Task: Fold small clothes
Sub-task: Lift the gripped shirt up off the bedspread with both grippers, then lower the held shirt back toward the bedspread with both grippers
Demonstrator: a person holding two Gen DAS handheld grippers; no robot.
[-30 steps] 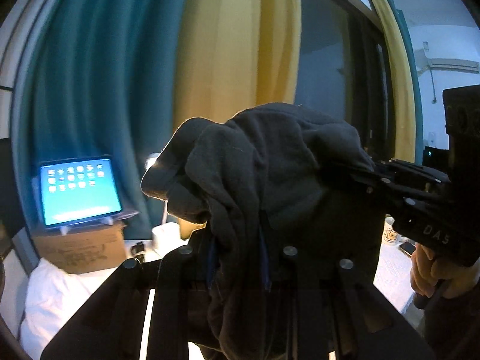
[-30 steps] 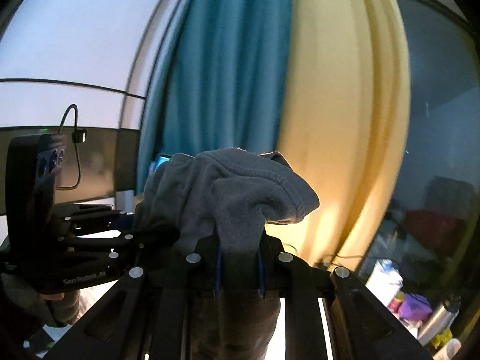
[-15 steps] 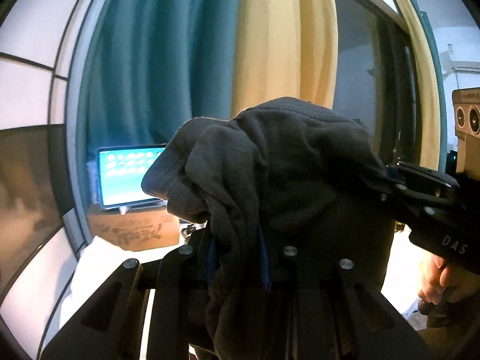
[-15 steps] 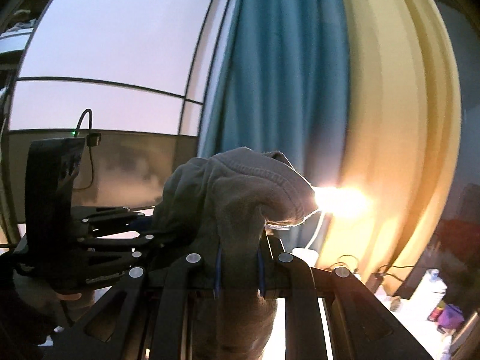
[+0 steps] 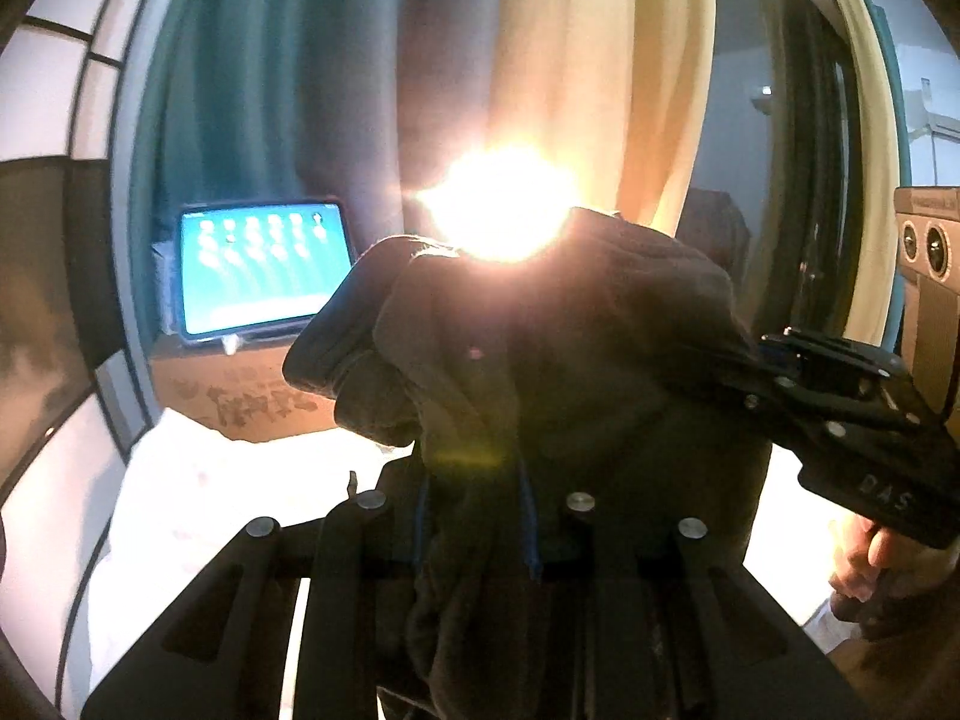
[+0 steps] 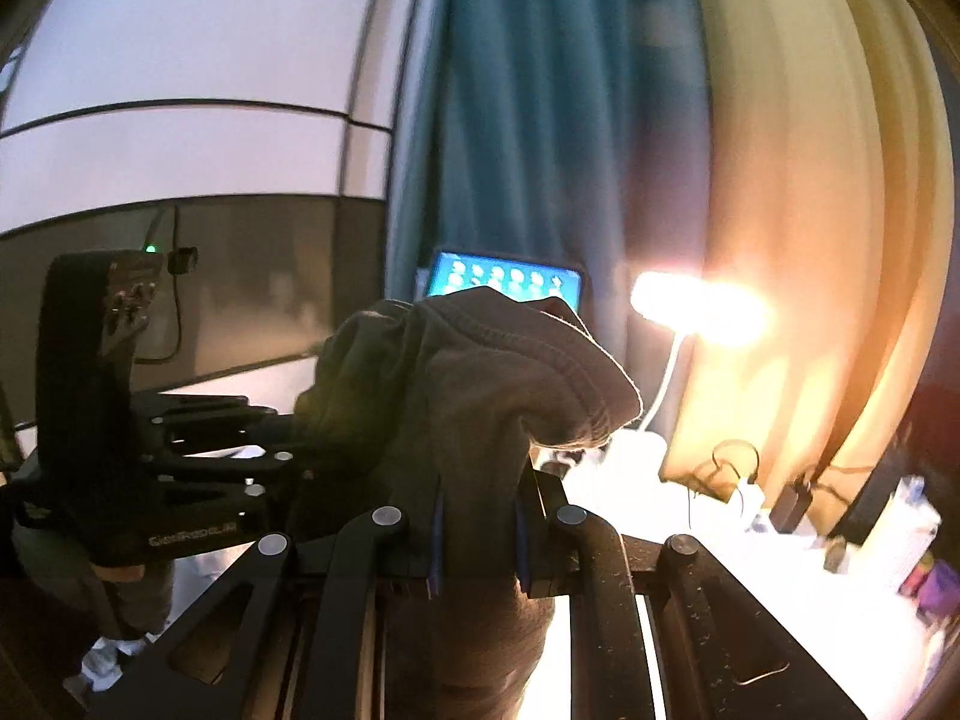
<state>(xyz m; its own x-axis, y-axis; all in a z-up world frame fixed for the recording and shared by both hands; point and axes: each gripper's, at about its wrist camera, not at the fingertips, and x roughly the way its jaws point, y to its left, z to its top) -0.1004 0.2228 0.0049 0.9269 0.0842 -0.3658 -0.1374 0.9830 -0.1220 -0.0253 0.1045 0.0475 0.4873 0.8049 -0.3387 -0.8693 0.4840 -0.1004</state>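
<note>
A dark grey garment (image 5: 558, 372) hangs in the air between both grippers. In the left wrist view my left gripper (image 5: 477, 525) is shut on a bunched edge of it, and the cloth drapes over the jaws. The right gripper (image 5: 774, 369) reaches in from the right and pinches the far side, held by a hand (image 5: 870, 558). In the right wrist view my right gripper (image 6: 477, 531) is shut on another edge of the grey garment (image 6: 474, 396). The left gripper (image 6: 282, 438) comes in from the left with its fingertips buried in the cloth.
A lit tablet (image 5: 264, 267) stands on a cardboard box (image 5: 240, 396) at the back of a white-covered surface (image 5: 198, 516). A bright desk lamp (image 6: 699, 306) glares in front of teal and yellow curtains (image 6: 798, 210). Cables, chargers and small items (image 6: 798, 498) lie at the right.
Both grippers have dropped and swung across the room with the garment still held. The lamp and the tablet have come into the right wrist view; the lamp now glares just above the cloth on the left.
</note>
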